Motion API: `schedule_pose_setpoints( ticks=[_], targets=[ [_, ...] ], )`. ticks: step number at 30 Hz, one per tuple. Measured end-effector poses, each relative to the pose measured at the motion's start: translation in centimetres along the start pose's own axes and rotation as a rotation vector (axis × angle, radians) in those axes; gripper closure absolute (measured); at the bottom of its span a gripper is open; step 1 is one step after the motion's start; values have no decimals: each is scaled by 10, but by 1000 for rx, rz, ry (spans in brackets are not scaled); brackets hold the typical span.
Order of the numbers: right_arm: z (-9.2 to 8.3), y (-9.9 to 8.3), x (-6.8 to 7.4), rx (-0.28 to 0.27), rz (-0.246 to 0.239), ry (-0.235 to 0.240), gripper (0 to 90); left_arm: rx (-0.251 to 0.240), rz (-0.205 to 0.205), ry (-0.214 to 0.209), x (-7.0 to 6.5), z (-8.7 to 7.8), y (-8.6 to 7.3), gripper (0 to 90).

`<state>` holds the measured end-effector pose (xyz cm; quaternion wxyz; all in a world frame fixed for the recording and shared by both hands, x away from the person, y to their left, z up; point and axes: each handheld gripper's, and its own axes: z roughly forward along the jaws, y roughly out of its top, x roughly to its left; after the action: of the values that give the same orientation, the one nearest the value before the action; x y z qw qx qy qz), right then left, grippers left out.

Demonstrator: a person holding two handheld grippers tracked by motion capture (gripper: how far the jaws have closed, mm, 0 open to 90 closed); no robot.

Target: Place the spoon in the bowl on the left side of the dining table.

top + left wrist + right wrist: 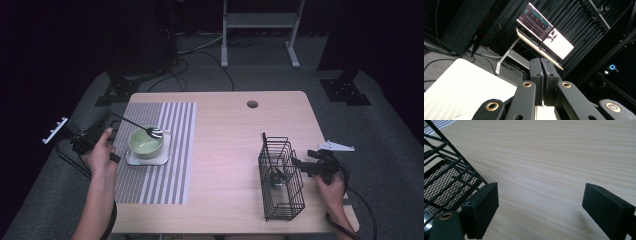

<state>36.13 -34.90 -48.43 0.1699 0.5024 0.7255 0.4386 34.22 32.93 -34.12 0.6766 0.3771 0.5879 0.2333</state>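
- High view: the wooden table (pixel 235 150) carries a striped placemat (pixel 160 165) on the person's left and a black wire caddy (pixel 281 181) on the right, well apart from each other.
- On the placemat sits a small square plate (pixel 131 160) with a green bowl (pixel 145 142) on it.
- The left claw (pixel 111 120) is at the placemat's left edge, just beside the bowl. Its jaws are clenched on the handle end of a black fork (pixel 137 125). In the left gripper view the left claw (pixel 543 75) has its jaws pressed together, and the handle between them is too thin to make out.
- The fork's long axis runs from the claw toward the right and slightly nearer the person, and its tines lie over the bowl's far right rim. I judge that lowering it into the bowl calls only for a short drop along that line.
- The right claw (pixel 299 162) stands released, just beside the caddy's right wall. In the right gripper view the right claw (pixel 540 207) has its jaws wide apart over bare table, with the caddy at the picture's left.
- The left hand (pixel 100 155) is much nearer the bowl than the right hand (pixel 331 189).
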Motion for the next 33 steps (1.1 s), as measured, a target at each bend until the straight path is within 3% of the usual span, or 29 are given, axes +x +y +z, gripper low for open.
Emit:
schedule_pose_setpoints(
  ticks=[20,33],
  targets=[
    [0,0,0,-2,1,1,126,-19,-9,92,24,-6,5,887],
    [0,0,0,-1,2,1,126,-12,-3,149,40,-9,-1,885]
  ],
)
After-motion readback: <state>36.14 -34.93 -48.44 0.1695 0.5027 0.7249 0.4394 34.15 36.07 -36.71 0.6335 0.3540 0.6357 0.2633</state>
